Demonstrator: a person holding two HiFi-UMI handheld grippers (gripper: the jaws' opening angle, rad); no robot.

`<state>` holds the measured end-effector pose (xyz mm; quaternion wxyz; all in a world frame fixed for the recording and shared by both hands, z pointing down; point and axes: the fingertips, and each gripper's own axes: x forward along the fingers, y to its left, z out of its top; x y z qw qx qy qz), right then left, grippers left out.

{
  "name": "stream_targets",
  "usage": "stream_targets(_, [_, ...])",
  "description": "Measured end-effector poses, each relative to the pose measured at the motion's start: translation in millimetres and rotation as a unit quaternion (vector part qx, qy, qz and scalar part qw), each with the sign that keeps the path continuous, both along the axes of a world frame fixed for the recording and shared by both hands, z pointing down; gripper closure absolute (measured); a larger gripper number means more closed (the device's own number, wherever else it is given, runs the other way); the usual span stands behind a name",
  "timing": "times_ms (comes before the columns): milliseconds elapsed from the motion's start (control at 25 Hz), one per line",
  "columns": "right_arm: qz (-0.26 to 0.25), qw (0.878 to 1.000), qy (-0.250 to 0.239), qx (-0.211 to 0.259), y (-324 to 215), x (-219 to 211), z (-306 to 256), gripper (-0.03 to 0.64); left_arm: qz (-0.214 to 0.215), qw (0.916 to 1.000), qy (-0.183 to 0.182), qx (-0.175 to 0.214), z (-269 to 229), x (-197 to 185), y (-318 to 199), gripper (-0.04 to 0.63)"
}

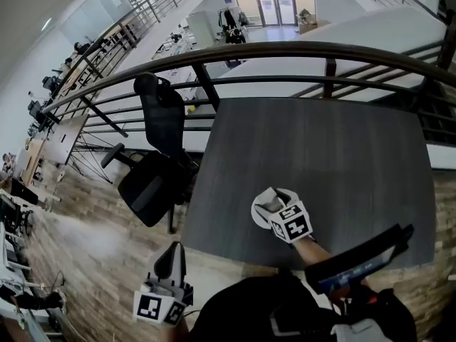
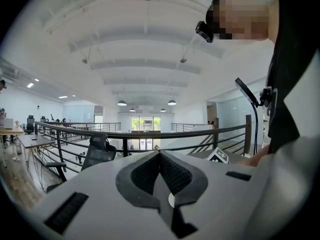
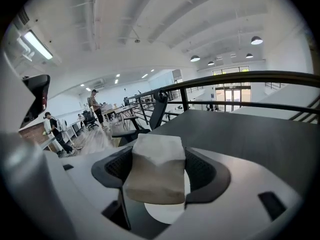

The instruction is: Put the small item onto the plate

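dark worktop (image 1: 320,162): right gripper (image 1: 269,206) fingers clamp the pale block (image 3: 156,171) over its near edge; left gripper (image 1: 171,256), fingers together, hangs off it; no plate shows.

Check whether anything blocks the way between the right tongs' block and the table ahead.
Nothing visible does. The pale block sits gripped in the right tongs, and the dark table ahead carries nothing in its path. No plate is in view.
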<state>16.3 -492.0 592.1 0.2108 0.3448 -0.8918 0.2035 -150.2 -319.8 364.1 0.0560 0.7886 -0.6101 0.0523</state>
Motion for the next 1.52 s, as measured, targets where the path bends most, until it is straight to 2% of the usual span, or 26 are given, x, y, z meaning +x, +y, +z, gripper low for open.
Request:
stream_targets(400, [-0.01, 0.997, 0.051, -0.056, 0, 15, 61, 0.286, -0.029, 0.9993, 0.012, -0.02, -9, 9, 3, 0.592])
stream_targets(560, [-0.017, 0.995, 0.051, -0.081, 0, 10, 79, 0.286, -0.044, 0.9987, 0.009, -0.026, -7, 5, 4, 0.592])
stream_targets(800, [-0.032, 0.991, 0.091, -0.092, 5, 0, 112, 0.285, -0.056, 0.9982, 0.012, -0.015, -10, 0, 5, 0.592])
stream_targets(1120, [-0.043, 0.987, 0.117, -0.104, 18, 4, 129, 0.285, -0.082, 0.996, -0.014, -0.031, -5, -3, 24, 0.592])
stream_targets(1280, [-0.043, 0.985, 0.131, -0.106, 21, 1, 136, 0.285, -0.084, 0.996, -0.001, -0.029, -10, -1, 29, 0.592])
stream_targets(1520, [-0.044, 0.983, 0.154, -0.092, 19, -2, 145, 0.285, -0.103, 0.9937, -0.005, -0.043, 0, -12, 41, 0.592])
